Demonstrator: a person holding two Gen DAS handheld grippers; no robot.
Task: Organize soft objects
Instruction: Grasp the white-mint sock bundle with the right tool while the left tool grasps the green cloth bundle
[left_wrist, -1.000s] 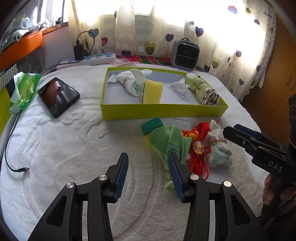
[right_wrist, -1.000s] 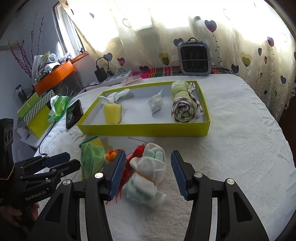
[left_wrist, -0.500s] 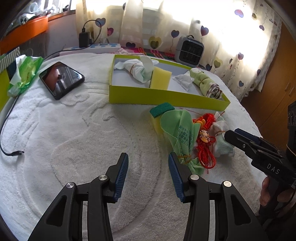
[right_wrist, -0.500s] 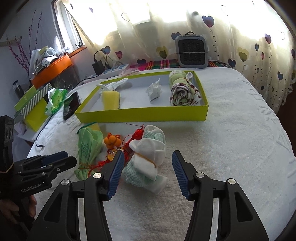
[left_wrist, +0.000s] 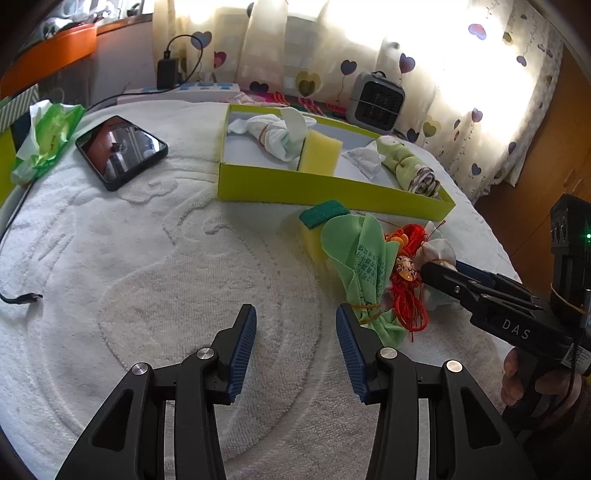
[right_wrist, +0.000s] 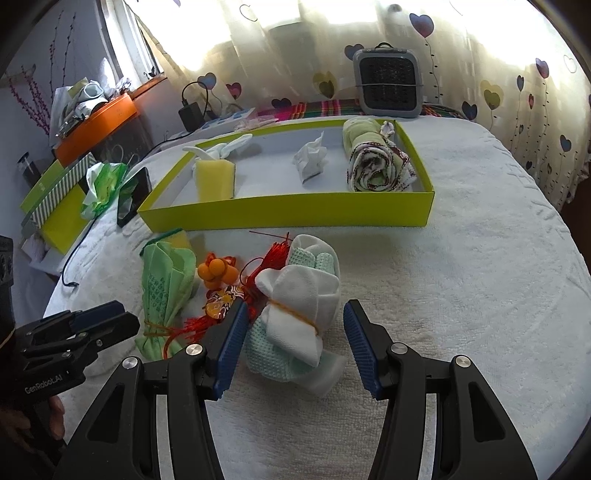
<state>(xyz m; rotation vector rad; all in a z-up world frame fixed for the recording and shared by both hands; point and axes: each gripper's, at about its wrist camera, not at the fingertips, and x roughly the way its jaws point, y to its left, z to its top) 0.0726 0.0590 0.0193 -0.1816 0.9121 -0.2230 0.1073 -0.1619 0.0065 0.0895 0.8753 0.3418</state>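
A white and mint cloth bundle (right_wrist: 299, 314) tied with a rubber band lies on the white towel between the open jaws of my right gripper (right_wrist: 293, 339). A green cloth bundle (right_wrist: 166, 291), a red tassel ornament (right_wrist: 221, 299) and a yellow-green sponge (left_wrist: 317, 225) lie left of it. A lime tray (right_wrist: 288, 214) behind holds a yellow sponge (right_wrist: 215, 179), a white bundle (left_wrist: 275, 133), a tissue (right_wrist: 310, 160) and a rolled towel (right_wrist: 373, 162). My left gripper (left_wrist: 295, 347) is open and empty, just left of the green bundle (left_wrist: 362, 269).
A phone (left_wrist: 120, 149) and a green tissue pack (left_wrist: 46, 138) lie on the left. A cable end (left_wrist: 22, 298) lies at the left edge. A small grey heater (right_wrist: 386, 85) and a power strip (left_wrist: 192, 88) stand behind the tray.
My left gripper has pulled back and left from the green bundle. My right gripper has moved forward so that its jaws now flank the white and mint bundle.
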